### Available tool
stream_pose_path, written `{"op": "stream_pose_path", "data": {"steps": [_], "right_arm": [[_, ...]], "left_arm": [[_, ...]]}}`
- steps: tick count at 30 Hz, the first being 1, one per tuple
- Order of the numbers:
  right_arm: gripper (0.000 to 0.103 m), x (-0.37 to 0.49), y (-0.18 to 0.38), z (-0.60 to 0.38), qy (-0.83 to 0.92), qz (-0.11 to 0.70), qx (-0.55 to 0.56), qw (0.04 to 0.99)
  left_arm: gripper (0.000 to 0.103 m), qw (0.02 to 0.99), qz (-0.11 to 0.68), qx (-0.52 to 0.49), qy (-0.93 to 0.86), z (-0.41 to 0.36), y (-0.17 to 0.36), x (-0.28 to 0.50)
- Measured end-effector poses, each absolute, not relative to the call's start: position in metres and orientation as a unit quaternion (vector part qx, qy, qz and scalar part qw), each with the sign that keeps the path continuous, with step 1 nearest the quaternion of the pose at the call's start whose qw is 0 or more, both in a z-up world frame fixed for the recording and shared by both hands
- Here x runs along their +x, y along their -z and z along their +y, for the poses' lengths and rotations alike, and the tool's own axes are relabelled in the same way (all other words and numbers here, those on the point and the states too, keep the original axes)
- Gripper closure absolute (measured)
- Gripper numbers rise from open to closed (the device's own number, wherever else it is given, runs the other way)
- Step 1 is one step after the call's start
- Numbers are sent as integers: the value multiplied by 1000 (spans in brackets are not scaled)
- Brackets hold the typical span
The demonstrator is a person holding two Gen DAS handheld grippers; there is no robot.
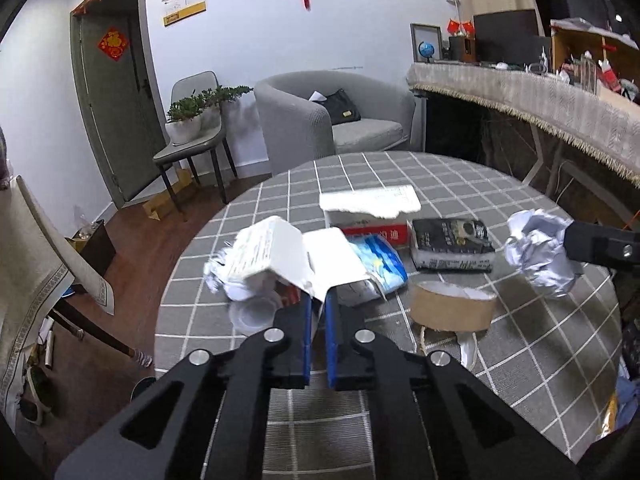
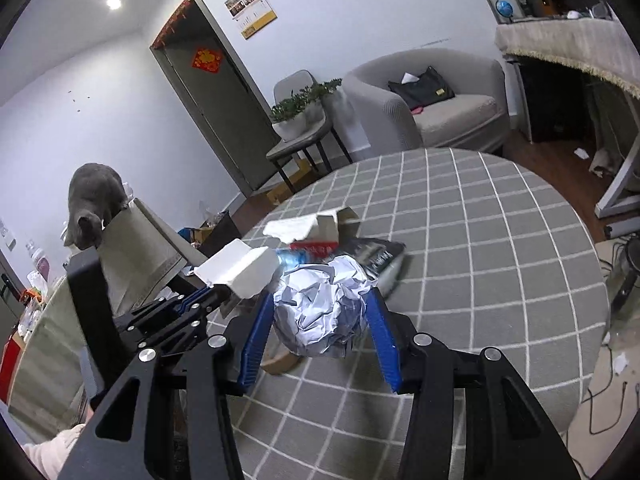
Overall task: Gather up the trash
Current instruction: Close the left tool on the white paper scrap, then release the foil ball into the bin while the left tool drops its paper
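Observation:
My left gripper (image 1: 318, 298) is shut on the flap of a torn white carton (image 1: 276, 250) and holds it above the round checked table (image 1: 440, 176). The same carton (image 2: 240, 270) and left gripper (image 2: 218, 290) show in the right wrist view. My right gripper (image 2: 320, 300) is shut on a crumpled white paper ball (image 2: 320, 316), lifted over the table; the ball also shows in the left wrist view (image 1: 538, 246). Still on the table lie a blue-white wrapper (image 1: 380, 260), a black packet (image 1: 452, 244), a red-and-white box (image 1: 370, 210), a cardboard tape ring (image 1: 452, 306) and a clear plastic lid (image 1: 252, 314).
A grey armchair (image 1: 332, 120) with a black bag stands behind the table. A chair with potted plants (image 1: 192, 120) is by the door. A cloth-covered counter (image 1: 540, 96) runs at the right. A grey cat (image 2: 94, 204) sits on a chair back at the left.

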State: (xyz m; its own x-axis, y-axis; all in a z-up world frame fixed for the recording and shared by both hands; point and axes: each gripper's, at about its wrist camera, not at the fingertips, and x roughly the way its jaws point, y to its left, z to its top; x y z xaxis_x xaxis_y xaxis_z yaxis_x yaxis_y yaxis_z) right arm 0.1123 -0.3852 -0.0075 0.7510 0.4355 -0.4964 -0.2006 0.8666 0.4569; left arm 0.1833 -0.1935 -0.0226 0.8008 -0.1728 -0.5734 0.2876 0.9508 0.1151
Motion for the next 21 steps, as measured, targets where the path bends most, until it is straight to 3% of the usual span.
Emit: {"op": "stream_pose_path", "data": {"steps": [21], "right_arm": [[54,142,-18,-287,-210,283,141,925]], "left_arm": [[98,958,262,45,106,-98,-26,177]]}}
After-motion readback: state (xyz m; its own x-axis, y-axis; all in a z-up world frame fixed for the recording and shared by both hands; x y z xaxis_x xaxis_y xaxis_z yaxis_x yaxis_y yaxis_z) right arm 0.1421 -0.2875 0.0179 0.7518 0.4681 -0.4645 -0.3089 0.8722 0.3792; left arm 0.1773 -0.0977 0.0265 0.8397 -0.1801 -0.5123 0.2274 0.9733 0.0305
